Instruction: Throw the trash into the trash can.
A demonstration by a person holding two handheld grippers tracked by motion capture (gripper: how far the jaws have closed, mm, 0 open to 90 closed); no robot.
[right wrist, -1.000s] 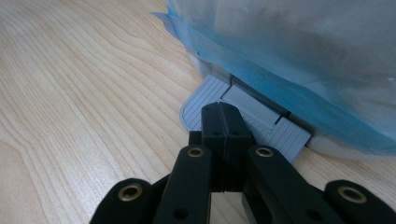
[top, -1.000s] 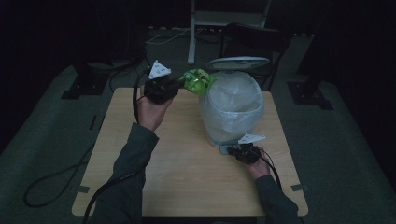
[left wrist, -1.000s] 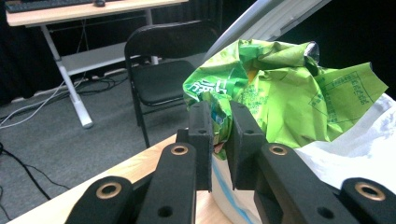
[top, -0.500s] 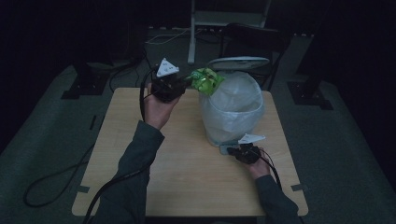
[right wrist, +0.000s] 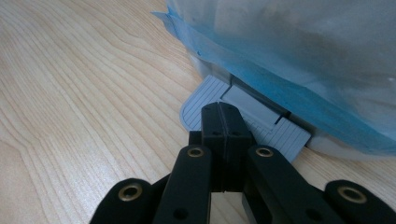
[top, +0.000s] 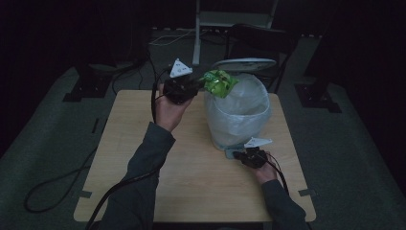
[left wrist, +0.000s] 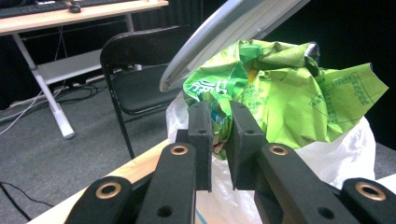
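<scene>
We have the crumpled green wrapper (left wrist: 280,88) pinched between the jaws of the left gripper (top: 197,85), held up at the near rim of the pedal bin (top: 239,115), just under its raised lid (top: 244,63). The right gripper (right wrist: 223,122) has its jaws pressed flat together with nothing between them, and its tip rests on the grey foot pedal (right wrist: 210,100) at the bin's base, which we judge is what keeps the lid up. The risk we see is letting go too early: most of the wrapper looks to hang over the white bin liner (left wrist: 336,154), but from the dim high view we cannot be sure it is fully inside the rim, so it could catch the edge and drop onto the table (top: 143,143). If our right tip slides off the pedal, the lid would fall on the wrapper. Compared with a second ago, the left hand has carried the wrapper sideways from beside the bin to over its rim; the right has kept its place.
</scene>
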